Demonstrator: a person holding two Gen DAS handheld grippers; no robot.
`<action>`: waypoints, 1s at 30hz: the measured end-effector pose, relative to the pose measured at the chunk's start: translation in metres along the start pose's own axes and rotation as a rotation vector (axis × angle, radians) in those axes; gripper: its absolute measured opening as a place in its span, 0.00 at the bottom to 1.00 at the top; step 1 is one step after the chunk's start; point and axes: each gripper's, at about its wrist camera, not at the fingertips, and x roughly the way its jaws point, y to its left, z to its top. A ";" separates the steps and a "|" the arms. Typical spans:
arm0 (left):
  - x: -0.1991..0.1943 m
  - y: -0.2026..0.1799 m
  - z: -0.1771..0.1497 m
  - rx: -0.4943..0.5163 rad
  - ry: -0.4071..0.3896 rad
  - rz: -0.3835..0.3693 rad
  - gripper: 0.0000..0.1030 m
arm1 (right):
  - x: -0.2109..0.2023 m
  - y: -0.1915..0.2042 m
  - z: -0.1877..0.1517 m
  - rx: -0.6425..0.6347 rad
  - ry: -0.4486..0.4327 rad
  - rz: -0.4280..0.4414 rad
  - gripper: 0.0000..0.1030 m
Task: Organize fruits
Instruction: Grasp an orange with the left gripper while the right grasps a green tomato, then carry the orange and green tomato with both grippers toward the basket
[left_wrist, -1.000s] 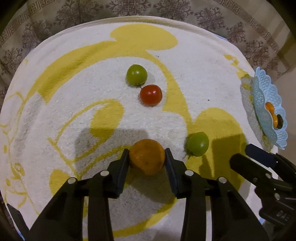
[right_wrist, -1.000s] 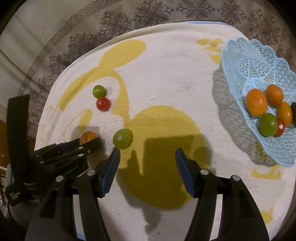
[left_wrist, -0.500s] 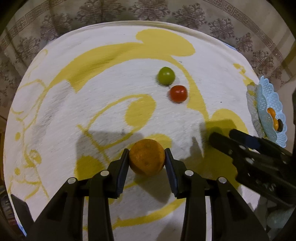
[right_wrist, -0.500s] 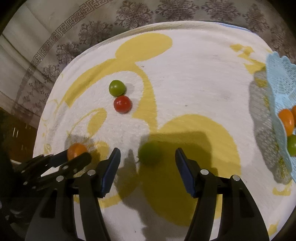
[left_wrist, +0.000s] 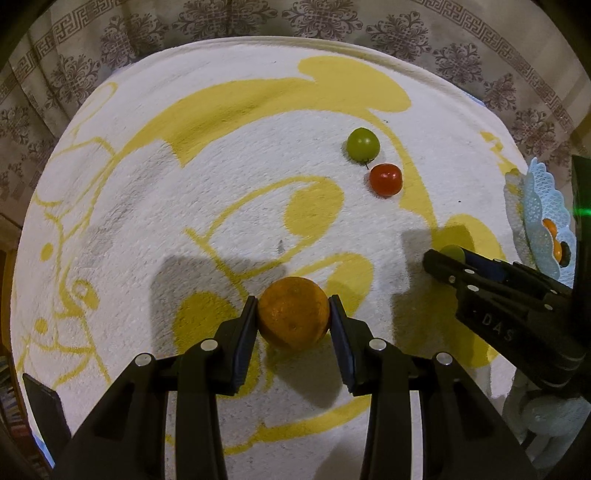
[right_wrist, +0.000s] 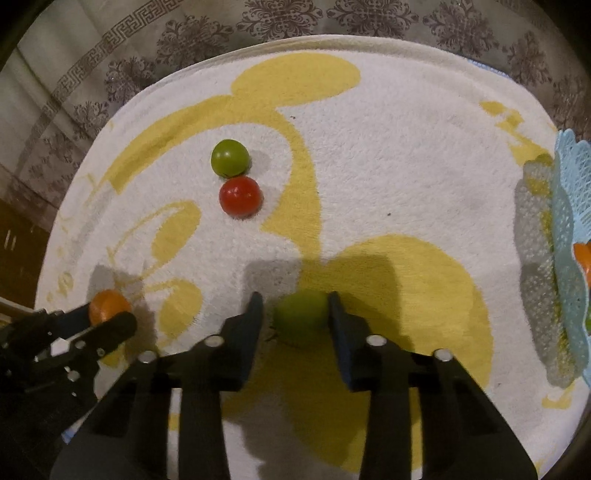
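The white towel with yellow shapes covers my worktop and serves as my landmark; everything loose lies on it. At the towel's right edge stands the pale blue lattice basket, with orange fruit showing inside. My left tool sits over the towel's near middle, its two fingers closed against the sides of the orange, which fills the gap between them. My right tool is over the big yellow patch toward the towel's near right, its fingers narrowed around a green fruit; the left finger seems a hair off the skin and the picture is blurred there, so I cannot tell whether it has a firm hold. Farther up the towel, well apart from both tools, a second green fruit and a red fruit lie just beside each other, the green one farther from me. Nothing lies between either tool and the basket.
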 end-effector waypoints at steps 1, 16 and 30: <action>0.000 -0.001 0.000 0.001 -0.001 0.000 0.37 | -0.001 -0.002 0.000 0.006 0.002 0.011 0.28; -0.007 -0.028 -0.001 0.033 -0.016 -0.003 0.37 | -0.038 -0.024 -0.014 0.043 -0.026 0.064 0.28; -0.028 -0.072 -0.008 0.055 -0.058 -0.010 0.37 | -0.082 -0.057 -0.028 0.057 -0.073 0.100 0.28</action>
